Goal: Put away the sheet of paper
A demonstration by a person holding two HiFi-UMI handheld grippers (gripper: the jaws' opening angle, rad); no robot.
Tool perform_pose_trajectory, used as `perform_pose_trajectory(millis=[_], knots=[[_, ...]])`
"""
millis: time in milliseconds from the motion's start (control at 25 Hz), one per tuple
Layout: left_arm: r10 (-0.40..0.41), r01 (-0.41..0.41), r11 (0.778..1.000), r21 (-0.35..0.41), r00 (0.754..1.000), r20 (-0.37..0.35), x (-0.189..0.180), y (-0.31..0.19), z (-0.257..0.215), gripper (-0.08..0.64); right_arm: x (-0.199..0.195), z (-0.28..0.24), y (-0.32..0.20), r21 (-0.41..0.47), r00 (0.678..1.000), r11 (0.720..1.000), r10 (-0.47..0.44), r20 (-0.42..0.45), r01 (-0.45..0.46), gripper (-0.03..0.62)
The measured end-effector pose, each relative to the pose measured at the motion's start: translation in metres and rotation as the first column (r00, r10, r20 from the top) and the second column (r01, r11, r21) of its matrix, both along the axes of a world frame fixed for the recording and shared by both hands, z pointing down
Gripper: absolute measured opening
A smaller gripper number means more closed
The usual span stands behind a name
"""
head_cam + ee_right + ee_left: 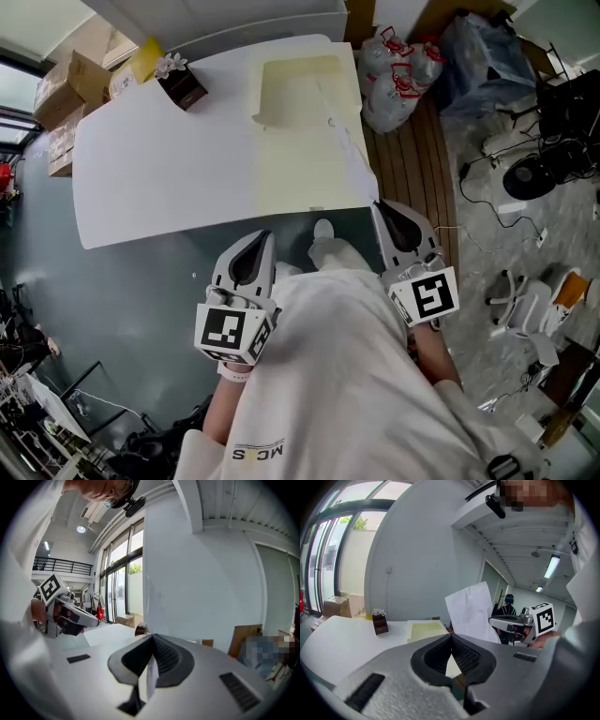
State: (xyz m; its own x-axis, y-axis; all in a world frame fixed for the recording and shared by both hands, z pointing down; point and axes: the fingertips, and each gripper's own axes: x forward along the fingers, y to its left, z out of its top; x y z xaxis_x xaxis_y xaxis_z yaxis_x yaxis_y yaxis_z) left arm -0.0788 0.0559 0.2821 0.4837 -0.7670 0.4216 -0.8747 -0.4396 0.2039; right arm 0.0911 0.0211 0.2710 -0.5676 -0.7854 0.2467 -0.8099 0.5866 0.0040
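A white sheet of paper (354, 157) stands nearly upright over the table's right front corner, edge-on from the head view. My right gripper (379, 206) is shut on its lower edge. In the left gripper view the sheet (471, 611) rises above the right gripper (511, 623). Between the right jaws a strip of the sheet (151, 679) shows. A cream folder (300, 131) lies open on the white table (159, 159) just left of the sheet. My left gripper (263, 236) hangs at the table's front edge, shut and holding nothing.
A small brown box with a white flower (181, 86) stands at the table's far left. Cardboard boxes (75, 80) are stacked beyond the left corner. White plastic bags (398, 75) sit on the wooden floor at the right, with cables and a fan (530, 173) further right.
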Motion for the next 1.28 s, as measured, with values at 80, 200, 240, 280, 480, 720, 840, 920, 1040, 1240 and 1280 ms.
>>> perform_pose_trajectory(millis=[80, 200, 240, 280, 480, 720, 840, 920, 1040, 1240, 1280], knots=[[-0.009, 0.009, 1.0, 0.003, 1.0, 0.005, 0.004, -0.017, -0.001, 0.026, 0.002, -0.002, -0.023, 0.012, 1.0, 1.0, -0.019, -0.002, 0.019, 0.017], [-0.021, 0.021, 1.0, -0.006, 1.0, 0.003, 0.006, -0.035, 0.003, 0.026, -0.003, -0.003, -0.048, 0.024, 0.999, 0.999, -0.044, -0.006, 0.044, 0.017], [-0.025, 0.025, 1.0, -0.011, 1.0, -0.001, 0.006, -0.039, 0.004, 0.026, -0.004, -0.003, -0.054, 0.023, 0.999, 0.998, -0.05, -0.01, 0.05, 0.017], [-0.029, 0.029, 0.999, -0.014, 1.0, -0.004, 0.006, -0.043, 0.005, 0.025, -0.006, -0.002, -0.06, 0.024, 0.998, 0.998, -0.054, -0.014, 0.054, 0.017], [-0.031, 0.031, 0.999, -0.03, 1.0, -0.003, -0.001, -0.066, 0.009, 0.026, -0.008, 0.01, -0.084, 0.014, 0.998, 0.999, -0.043, -0.049, 0.044, 0.017], [-0.01, 0.009, 0.998, -0.062, 1.0, -0.01, 0.0, -0.084, 0.019, 0.026, -0.019, 0.005, -0.107, 0.089, 0.986, 0.994, -0.047, -0.158, 0.062, 0.017], [-0.005, 0.004, 0.997, -0.078, 1.0, -0.012, -0.001, -0.091, 0.028, 0.025, -0.025, 0.022, -0.111, 0.055, 0.952, 0.992, -0.097, -0.29, 0.118, 0.017], [-0.005, 0.003, 0.995, -0.096, 1.0, -0.019, 0.0, -0.094, 0.038, 0.026, -0.031, 0.038, -0.111, 0.017, 0.929, 0.988, -0.136, -0.343, 0.151, 0.017], [-0.001, -0.002, 0.992, -0.125, 1.0, -0.02, -0.004, -0.102, 0.055, 0.026, -0.048, 0.065, -0.114, -0.025, 0.897, 0.977, -0.205, -0.391, 0.212, 0.017], [0.004, -0.005, 0.987, -0.163, 1.0, -0.005, -0.017, -0.119, 0.086, 0.026, -0.078, 0.126, -0.131, -0.108, 0.829, 0.949, -0.311, -0.465, 0.296, 0.017], [0.006, -0.006, 0.985, -0.171, 1.0, 0.001, -0.019, -0.121, 0.093, 0.026, -0.084, 0.139, -0.132, -0.127, 0.815, 0.941, -0.334, -0.473, 0.313, 0.017]])
